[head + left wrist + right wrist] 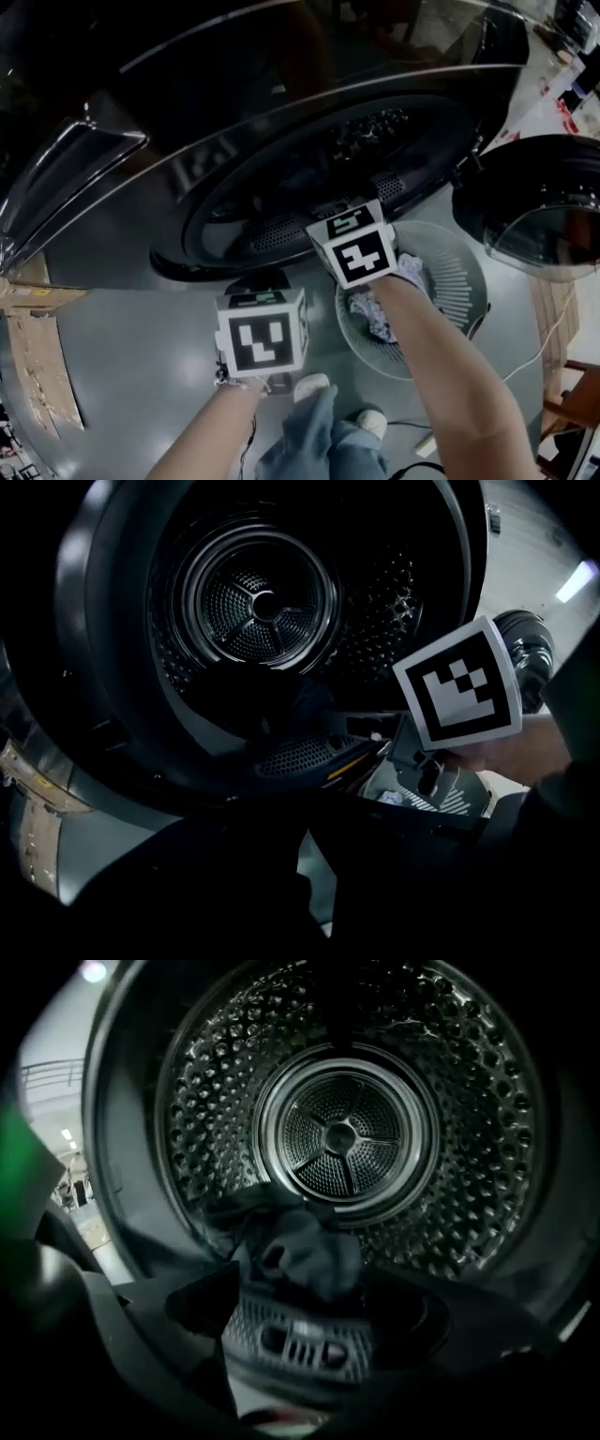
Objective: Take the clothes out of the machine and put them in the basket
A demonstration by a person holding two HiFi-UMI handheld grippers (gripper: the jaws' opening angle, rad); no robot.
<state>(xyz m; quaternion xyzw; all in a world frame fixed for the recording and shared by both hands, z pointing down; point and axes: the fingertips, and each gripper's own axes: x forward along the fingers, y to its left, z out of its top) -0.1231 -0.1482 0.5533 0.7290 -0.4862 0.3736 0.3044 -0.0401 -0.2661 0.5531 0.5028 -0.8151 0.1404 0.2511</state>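
Presently the jaws of the right gripper (361, 247) are spread, empty, aimed at dark clothes (300, 1251) at the drum's (441, 1101) near lip for a grab; jaws of the left gripper (262, 339) are clenched, basket (461, 281) set near-right.

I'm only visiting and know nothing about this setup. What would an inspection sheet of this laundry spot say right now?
Surface: grey floor.
Job's things: door open; dark garment at the front lip of the drum; white basket on the floor holds pale cloth.
Clutter: cardboard at the left.
Grippers: left gripper shut; right gripper open, nothing between its jaws, facing the drum.
Cables: thin pale cable beside the basket.
Surroundings: the person's shoes.
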